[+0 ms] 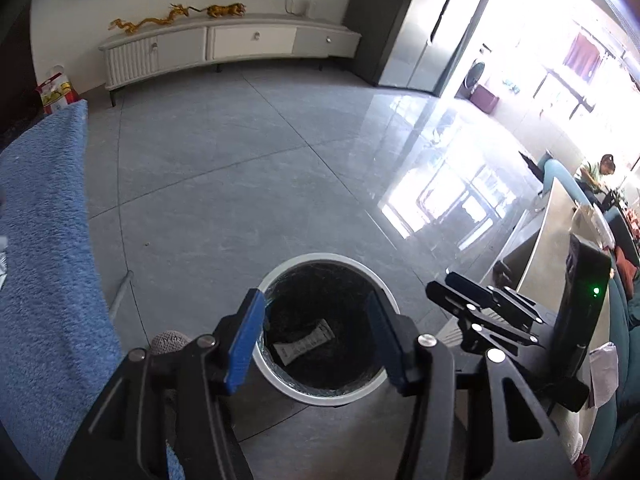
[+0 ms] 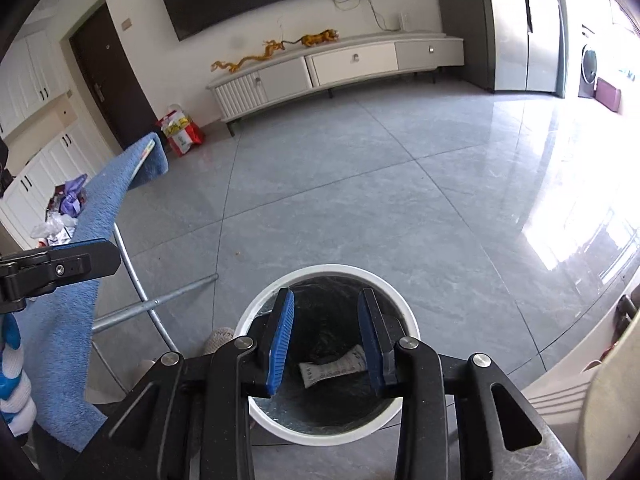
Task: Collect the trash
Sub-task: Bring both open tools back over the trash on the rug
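Both fingers parted and empty, white packet (image 2: 334,370) below them, inside bin (image 2: 256,412)

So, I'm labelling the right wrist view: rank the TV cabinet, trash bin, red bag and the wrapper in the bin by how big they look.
1. TV cabinet
2. Trash bin, close to it only because it sits much nearer the camera
3. Wrapper
4. Red bag, about alike with the wrapper, and far off

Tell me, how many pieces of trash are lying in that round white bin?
1: a crumpled white wrapper lies on the black liner at the bottom of the bin, also seen from the left wrist. Anything under the gripper fingers or near wall stays hidden.
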Motion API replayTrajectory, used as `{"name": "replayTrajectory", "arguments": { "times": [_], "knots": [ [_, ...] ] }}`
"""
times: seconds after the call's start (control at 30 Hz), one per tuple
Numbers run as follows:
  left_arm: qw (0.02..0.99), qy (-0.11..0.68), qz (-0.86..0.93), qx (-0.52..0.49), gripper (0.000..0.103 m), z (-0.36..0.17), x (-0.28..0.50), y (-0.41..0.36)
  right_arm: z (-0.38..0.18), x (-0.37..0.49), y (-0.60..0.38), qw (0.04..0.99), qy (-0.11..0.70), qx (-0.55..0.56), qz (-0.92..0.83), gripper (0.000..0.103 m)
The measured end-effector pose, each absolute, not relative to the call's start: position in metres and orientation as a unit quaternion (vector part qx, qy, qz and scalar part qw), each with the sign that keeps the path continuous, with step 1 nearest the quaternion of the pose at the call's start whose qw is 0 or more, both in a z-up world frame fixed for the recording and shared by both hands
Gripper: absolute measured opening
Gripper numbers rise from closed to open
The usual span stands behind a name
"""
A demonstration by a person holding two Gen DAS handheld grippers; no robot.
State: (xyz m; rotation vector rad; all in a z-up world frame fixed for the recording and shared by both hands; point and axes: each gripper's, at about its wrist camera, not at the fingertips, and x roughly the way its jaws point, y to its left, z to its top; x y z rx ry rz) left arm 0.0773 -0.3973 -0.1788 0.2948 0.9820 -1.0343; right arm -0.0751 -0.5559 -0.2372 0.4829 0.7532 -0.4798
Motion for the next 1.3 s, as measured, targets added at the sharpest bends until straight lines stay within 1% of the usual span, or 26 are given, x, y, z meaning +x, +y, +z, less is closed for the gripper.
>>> {"name": "replayTrajectory", "arguments": {
  "times": [0.2, 0.4, 0.53, 0.67, 0.73, 0.77, 0.8, 0.87, 1.17, 1.3],
  "knots": [
    [0.777, 0.411, -0.461, 0.121, 0.052, -0.150, 0.072, -0.356, -0.192, -0.080, -0.527, 0.899, 0.325, 0.205, -0.211, 0.036],
    [0.803, 0.396, -0.433, 0.102, 0.052, -0.117, 0.078, -0.298, -0.134, -0.071, -0.482, 0.930, 0.282, 0.160, -0.172, 0.045],
    [0.823, 0.386, -0.409, 0.075, 0.052, -0.102, 0.086, -0.243, -0.105, -0.065, -0.451, 0.944, 0.264, 0.136, -0.146, 0.047],
    [0.845, 0.374, -0.378, 0.055, 0.052, -0.092, 0.098, -0.185, -0.079, -0.056, -0.418, 0.955, 0.250, 0.110, -0.115, 0.052],
    [0.855, 0.370, -0.361, 0.040, 0.053, -0.090, 0.106, -0.156, -0.069, -0.048, -0.405, 0.958, 0.247, 0.101, -0.100, 0.053],
    [0.859, 0.368, -0.354, 0.035, 0.055, -0.089, 0.110, -0.144, -0.065, -0.045, -0.398, 0.960, 0.246, 0.098, -0.092, 0.053],
    [0.864, 0.365, -0.347, 0.032, 0.062, -0.088, 0.114, -0.133, -0.063, -0.041, -0.391, 0.961, 0.246, 0.095, -0.083, 0.054],
    [0.877, 0.356, -0.323, 0.024, 0.065, -0.089, 0.121, -0.102, -0.060, -0.034, -0.379, 0.962, 0.247, 0.090, -0.071, 0.055],
    [0.902, 0.360, -0.239, -0.012, 0.065, -0.109, 0.175, 0.016, -0.068, 0.030, -0.310, 0.956, 0.283, 0.077, 0.018, 0.055],
    [0.905, 0.366, -0.215, -0.020, 0.065, -0.120, 0.201, 0.042, -0.081, 0.072, -0.279, 0.947, 0.305, 0.074, 0.063, 0.055]
  ]
}}
